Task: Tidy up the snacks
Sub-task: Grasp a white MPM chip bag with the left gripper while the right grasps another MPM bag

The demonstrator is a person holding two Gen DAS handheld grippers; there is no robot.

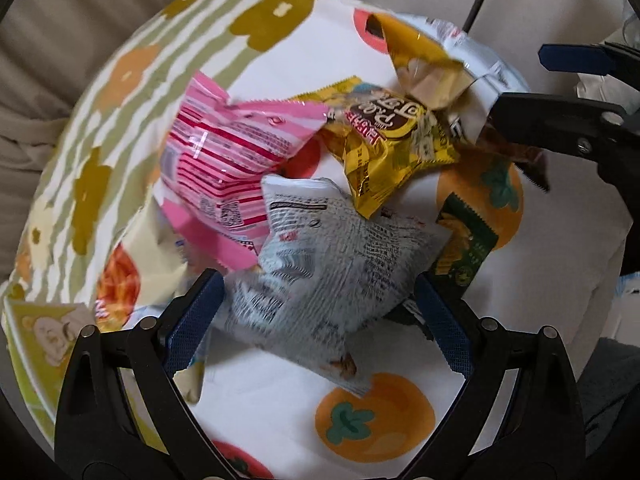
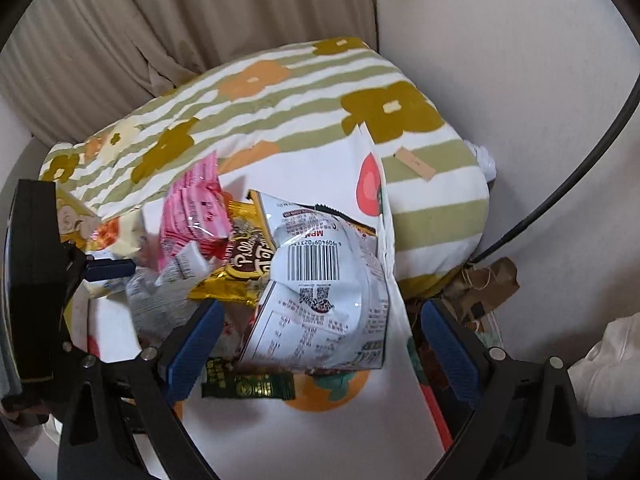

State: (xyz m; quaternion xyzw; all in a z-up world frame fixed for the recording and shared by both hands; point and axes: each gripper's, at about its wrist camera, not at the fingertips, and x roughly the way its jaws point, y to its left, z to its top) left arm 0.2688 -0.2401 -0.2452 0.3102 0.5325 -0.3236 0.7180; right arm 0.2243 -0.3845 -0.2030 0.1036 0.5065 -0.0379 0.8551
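Snack packets lie heaped on a white cloth [image 1: 280,408] printed with persimmons. My left gripper [image 1: 318,312] is open, its blue pads [image 1: 192,320] on either side of a grey-white printed packet [image 1: 328,272]. A pink packet [image 1: 224,152], a yellow packet [image 1: 388,140] and a green packet [image 1: 464,248] lie around it. My right gripper [image 2: 324,344] is also open, standing over a white barcode packet [image 2: 320,280] without touching it. The right gripper [image 1: 518,84] shows at the upper right of the left wrist view. One blue finger of the left gripper [image 2: 108,270] shows at the left of the right wrist view.
A striped cushion with flower prints [image 2: 280,100] lies behind the pile, against beige upholstery [image 2: 120,32]. A black cable [image 2: 580,180] curves along the right. A brown paper bag [image 2: 488,284] sits beside the cloth's right edge. A yellow bear-print box [image 1: 44,340] lies at the left.
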